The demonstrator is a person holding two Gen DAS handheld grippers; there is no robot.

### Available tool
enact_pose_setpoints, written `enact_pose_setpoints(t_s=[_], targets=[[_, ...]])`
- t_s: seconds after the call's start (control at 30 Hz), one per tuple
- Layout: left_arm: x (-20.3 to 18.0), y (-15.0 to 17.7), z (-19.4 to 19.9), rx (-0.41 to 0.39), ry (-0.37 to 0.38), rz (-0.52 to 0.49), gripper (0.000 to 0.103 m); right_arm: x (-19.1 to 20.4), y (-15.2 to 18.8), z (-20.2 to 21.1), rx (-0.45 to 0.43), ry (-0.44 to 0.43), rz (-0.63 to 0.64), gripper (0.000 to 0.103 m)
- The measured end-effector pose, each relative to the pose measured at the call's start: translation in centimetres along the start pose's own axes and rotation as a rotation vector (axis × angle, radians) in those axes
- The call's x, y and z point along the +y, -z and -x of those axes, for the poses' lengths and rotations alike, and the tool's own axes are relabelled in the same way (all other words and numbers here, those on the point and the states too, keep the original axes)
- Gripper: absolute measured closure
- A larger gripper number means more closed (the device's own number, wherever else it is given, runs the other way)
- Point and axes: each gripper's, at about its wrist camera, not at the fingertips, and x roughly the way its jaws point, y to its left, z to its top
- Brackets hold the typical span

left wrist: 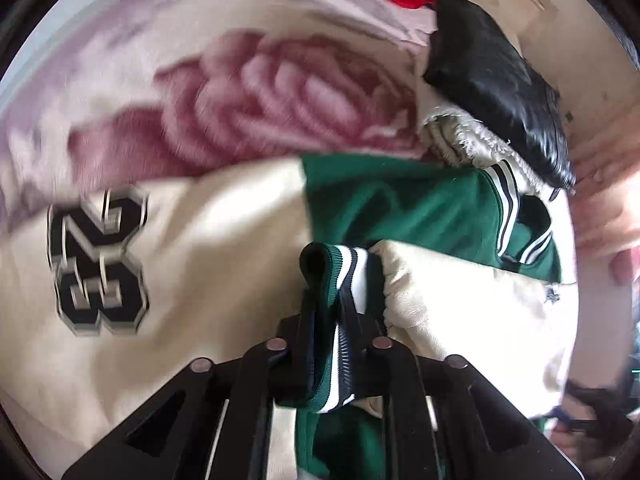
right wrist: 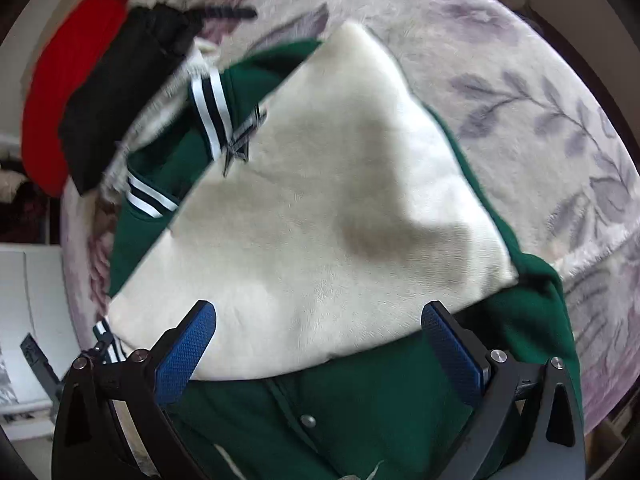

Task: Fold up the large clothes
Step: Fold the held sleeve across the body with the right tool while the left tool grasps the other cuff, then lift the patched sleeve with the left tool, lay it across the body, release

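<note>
jacket: green-and-cream varsity jacket lies on floral plush blanket, cream sleeve folded across body
left gripper: fingers pinching green striped ribbed cuff, likely to carry sleeve inward
right gripper: fingers spread, empty, above jacket
pile: red and black garments near collar, set aside

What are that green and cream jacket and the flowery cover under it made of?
The green and cream varsity jacket looks like soft fleece: its cream sleeve has a matte, short-napped surface. Its striped cuff, pinched in the left tool, shows ribbed knit. The floral bed cover seems a plush, fuzzy blanket, though blur leaves this uncertain.
</note>
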Motion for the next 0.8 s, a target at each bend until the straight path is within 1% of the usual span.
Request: enact_pose_setpoints(t_s=[0.03,0.07,0.1,0.13,0.17,0.2,0.27,0.3,0.33,0.4,0.43,0.5,0.57,0.63,0.67,0.7,0.73,0.77,0.8], targets=[[0.6,0.5,0.8,0.001,0.017,0.016,0.077,0.2,-0.2,-1.3,0.035,0.047,-0.003,0.000],[1.4,1.2,1.7,0.002,0.026,0.036,0.057,0.3,-0.2,-2.2,0.058,0.060,-0.006,0.000],[2.3,1.9,2.6,0.002,0.037,0.062,0.043,0.5,0.0,-2.5,0.064,0.053,-0.004,0.000],[3.5,2.8,3.6,-0.003,0.062,0.102,0.017,0.9,0.4,-2.5,0.071,0.038,0.012,0.000],[5.3,4.2,5.1,-0.015,0.087,0.160,0.012,1.3,0.9,-2.3,0.075,0.031,0.032,0.000],[6.6,5.3,6.0,-0.024,0.093,0.206,0.012,1.8,1.6,-2.0,0.078,0.026,0.057,0.000],[9.9,7.8,7.7,-0.040,0.076,0.319,0.012,3.2,3.0,-1.5,0.090,0.023,0.094,0.000],[12.7,9.6,8.9,-0.055,0.073,0.404,0.012,3.6,3.7,-1.3,0.100,0.017,0.108,0.000],[14.7,10.7,9.6,-0.071,0.066,0.466,0.012,3.9,4.5,-1.1,0.112,0.011,0.119,0.000],[19.7,13.3,11.1,-0.118,0.022,0.621,0.012,4.8,5.6,-1.1,0.134,0.005,0.135,0.000],[22.4,14.4,11.5,-0.138,0.012,0.702,0.012,5.3,6.3,-1.2,0.149,0.007,0.148,0.000],[26.9,15.7,11.8,-0.173,0.013,0.832,0.012,7.8,6.3,-2.7,0.164,0.014,0.164,0.000],[31.0,16.2,11.7,-0.226,0.017,0.940,0.013,9.6,7.1,-3.0,0.173,0.015,0.200,0.000],[34.9,15.8,11.7,-0.298,0.013,1.020,0.014,11.8,7.2,-3.8,0.170,0.018,0.237,0.000],[36.1,15.4,11.5,-0.328,0.021,1.036,0.014,12.9,7.4,-4.0,0.163,0.023,0.258,0.000],[37.5,14.7,11.5,-0.355,0.000,1.048,0.019,13.9,7.3,-4.5,0.158,0.027,0.270,0.000],[38.5,13.7,11.7,-0.370,-0.061,1.052,0.050,14.8,7.5,-4.8,0.153,0.032,0.285,0.000],[39.1,12.9,11.9,-0.371,-0.108,1.046,0.086,15.3,7.7,-5.1,0.151,0.035,0.293,0.000],[39.8,11.7,12.3,-0.386,-0.140,1.023,0.091,16.1,7.8,-5.5,0.151,0.038,0.300,0.000]])
